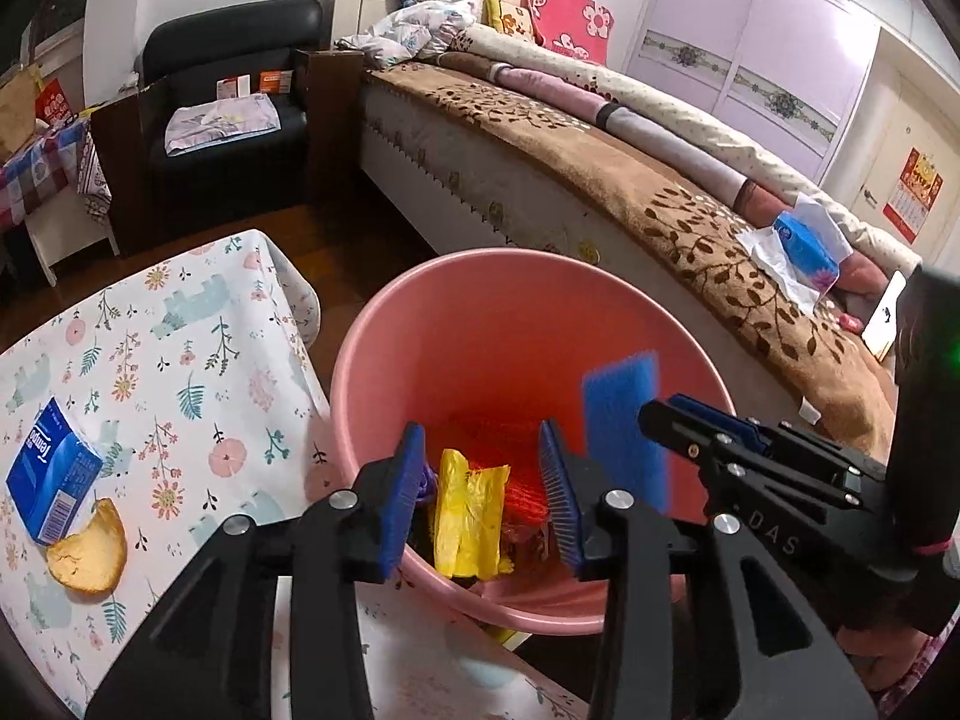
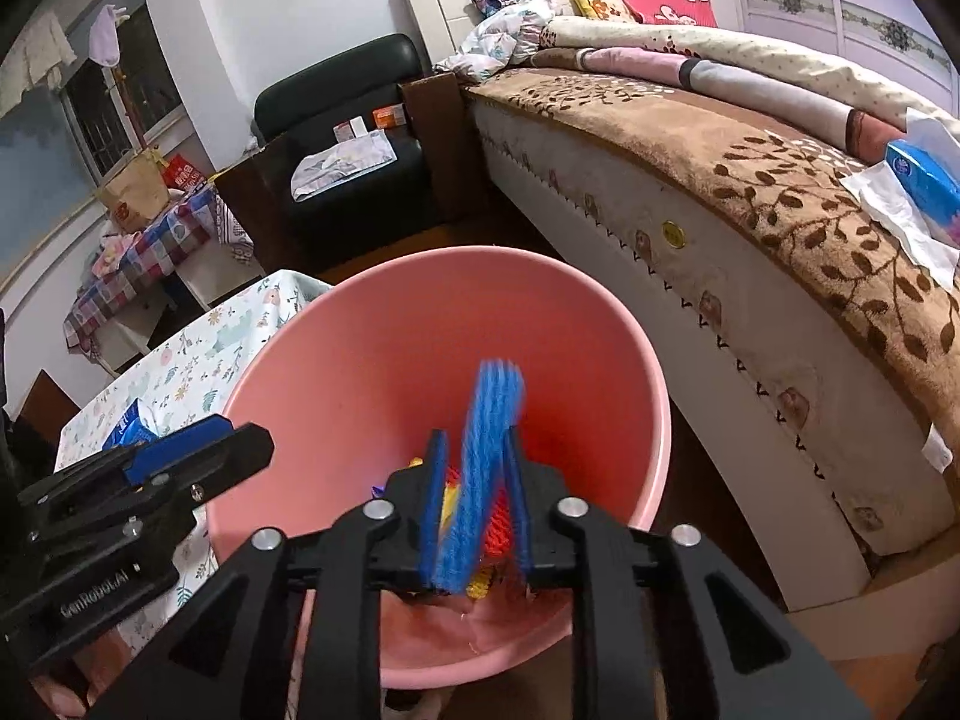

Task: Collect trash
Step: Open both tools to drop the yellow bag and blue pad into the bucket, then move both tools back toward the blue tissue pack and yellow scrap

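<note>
- Blue sponge (image 2: 483,480) sits between the pads of the right gripper (image 2: 477,510) over the pink bin (image 1: 384,324), blurred in both views; pads look slack against it rather than pressing, so I read it as let go, though I can't tell if it has dropped yet
- Left gripper (image 1: 480,480) has jaws apart with nothing between them, pointing down into the same bin
- Bin already holds a yellow wrapper (image 1: 468,516) and some red netting (image 1: 516,468); other bits below are too dark to name
- Step in hand, my read: release over the bin. To do it well, keep the right jaws centred over the opening, spread them enough that the sponge clears both pads, and don't pull away until it's inside the rim
- Left of the bin, on the floral tablecloth (image 1: 198,336): a blue tissue pack (image 1: 51,471) touching a bitten piece of bread (image 1: 90,549) — likely next pickups
- Far right, on the bed (image 1: 600,180): another blue tissue pack (image 1: 807,252) on loose tissues
- Count: 1 bin, 1 sponge, 2 grippers, 2 tissue packs, 1 bread piece, 1 yellow wrapper
</note>
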Demonstrator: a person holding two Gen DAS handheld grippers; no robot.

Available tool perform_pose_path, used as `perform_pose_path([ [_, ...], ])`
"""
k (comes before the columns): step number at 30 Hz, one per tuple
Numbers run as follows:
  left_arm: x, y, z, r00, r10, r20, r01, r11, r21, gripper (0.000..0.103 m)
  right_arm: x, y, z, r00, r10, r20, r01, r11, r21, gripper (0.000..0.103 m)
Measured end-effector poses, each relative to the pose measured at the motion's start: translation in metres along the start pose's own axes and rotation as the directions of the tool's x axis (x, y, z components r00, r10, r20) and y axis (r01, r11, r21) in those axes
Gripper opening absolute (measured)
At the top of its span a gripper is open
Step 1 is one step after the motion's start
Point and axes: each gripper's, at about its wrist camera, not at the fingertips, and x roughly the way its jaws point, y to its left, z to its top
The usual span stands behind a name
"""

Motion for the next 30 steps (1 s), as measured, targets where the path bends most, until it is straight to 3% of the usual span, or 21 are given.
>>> perform_pose_path([
  [4, -0.001, 0.002, 0.000, 1.000, 0.018, -0.004, -0.018, 1.000, -0.001, 0.040, -0.007, 0.000, -0.002, 1.000, 0.003, 0.016, -0.003, 1.000, -0.001, 0.035],
  [8, -0.006, 0.001, -0.001, 1.000, 0.015, -0.005, -0.015, 1.000, -0.021, 0.040, -0.016, 0.000, -0.002, 0.999, 0.019, 0.028, -0.020, 1.000, 0.002, 0.036],
  [15, -0.041, -0.007, 0.008, 0.997, 0.022, 0.077, -0.024, 0.999, 0.025, 0.040, -0.041, 0.004, -0.006, 0.997, 0.023, 0.074, -0.023, 1.000, -0.001, 0.036],
  [21, -0.058, -0.005, 0.015, 0.993, 0.011, 0.116, -0.012, 1.000, 0.012, 0.040, -0.046, 0.003, -0.007, 0.997, 0.038, 0.063, -0.039, 0.999, 0.015, 0.036],
  [30, -0.067, -0.004, 0.010, 0.992, 0.000, 0.126, -0.004, 1.000, 0.030, 0.040, -0.053, 0.014, -0.011, 0.997, 0.043, 0.067, -0.043, 0.999, 0.002, 0.036],
])
